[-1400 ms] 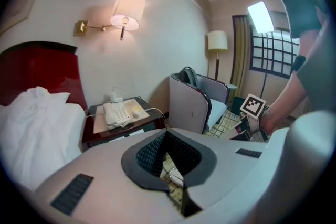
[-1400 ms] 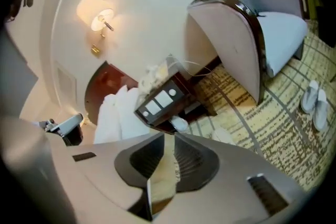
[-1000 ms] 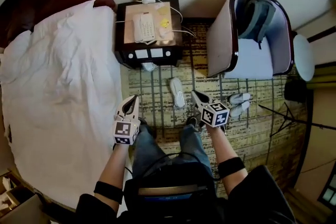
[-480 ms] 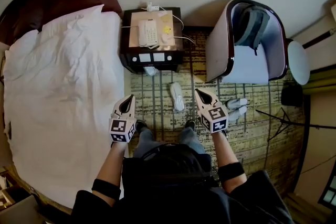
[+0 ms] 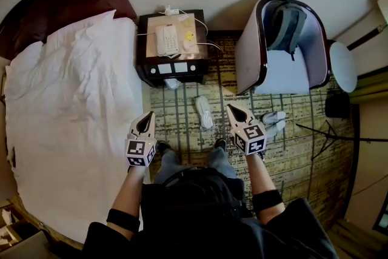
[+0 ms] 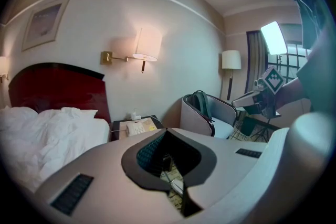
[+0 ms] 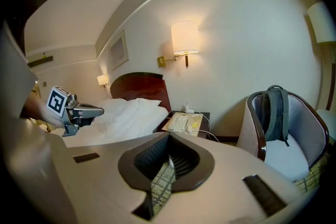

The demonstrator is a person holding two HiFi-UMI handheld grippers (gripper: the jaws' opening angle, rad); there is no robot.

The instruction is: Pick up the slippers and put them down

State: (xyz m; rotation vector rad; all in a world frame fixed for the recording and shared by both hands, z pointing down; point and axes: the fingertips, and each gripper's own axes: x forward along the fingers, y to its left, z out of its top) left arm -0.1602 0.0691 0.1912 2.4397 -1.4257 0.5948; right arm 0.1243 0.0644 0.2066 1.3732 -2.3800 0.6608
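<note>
One white slipper (image 5: 204, 112) lies on the patterned carpet in front of the nightstand, between my two grippers in the head view. Two more pale slippers (image 5: 274, 122) lie side by side by the armchair's foot, right of my right gripper. My left gripper (image 5: 147, 116) is held in the air near the bed's edge, jaws shut and empty. My right gripper (image 5: 232, 108) hovers just right of the single slipper, also shut and empty. In the left gripper view the shut jaws (image 6: 167, 161) leave a slit showing a bit of the slipper (image 6: 177, 187); the right gripper view's jaws (image 7: 167, 164) show only carpet.
A bed with white bedding (image 5: 73, 112) fills the left. A dark nightstand (image 5: 145, 67) with a telephone (image 5: 167, 39) stands ahead. An armchair (image 5: 251, 57) holding a grey backpack (image 5: 285, 27) is at the right, with a round table (image 5: 342, 67) and a tripod (image 5: 330, 130) beyond.
Both grippers have risen a little and the right one has rolled. The person's legs show less than before. The slippers have not moved.
</note>
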